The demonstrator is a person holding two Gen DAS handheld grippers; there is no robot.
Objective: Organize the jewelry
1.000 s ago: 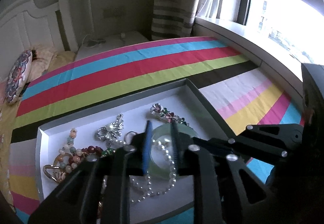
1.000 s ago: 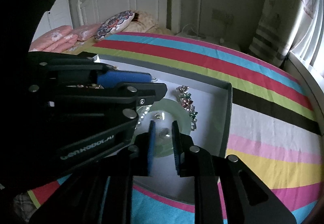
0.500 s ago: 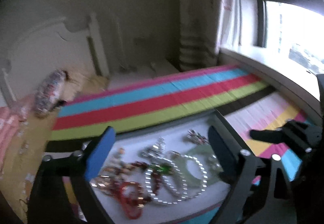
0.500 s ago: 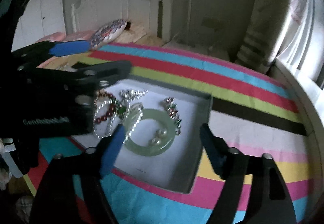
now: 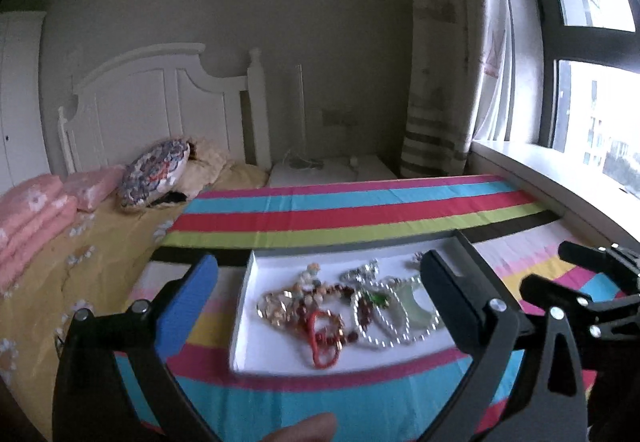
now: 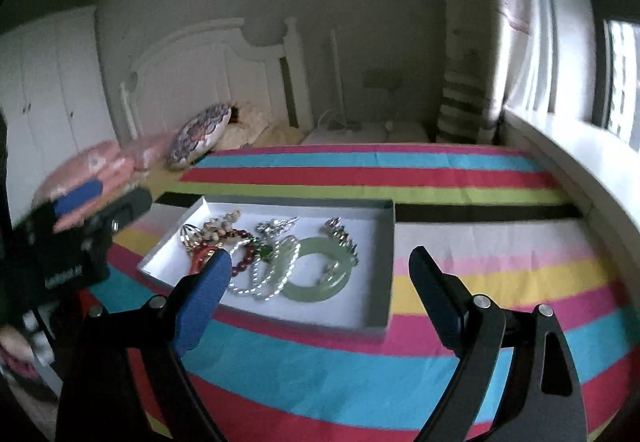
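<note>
A shallow grey-and-white tray [image 5: 239,326] [image 6: 389,266] lies on the striped cloth and holds the jewelry. In it are a green jade bangle [image 6: 320,292] [image 5: 416,314], a pearl strand [image 6: 260,284] [image 5: 384,340], a red coral bracelet [image 5: 320,348], dark red beads [image 6: 245,263] and a silver brooch [image 6: 276,227]. My left gripper [image 5: 320,260] hovers in front of the tray, open, with nothing between its fingers. My right gripper [image 6: 320,256] hangs before the tray's near edge, its jaws opening and empty. Each gripper shows at the edge of the other's view.
The striped cloth [image 6: 360,370] covers the bed's near part. Pillows [image 5: 156,172] and a white headboard [image 5: 160,102] lie beyond on the left. A window sill [image 5: 560,186] runs along the right. A person's fingertip [image 5: 304,430] shows at the bottom edge.
Both grippers went from nearly shut over the jade bangle to wide open. They drew back and upward, so the tray now sits farther off. The jewelry stays in the tray.
</note>
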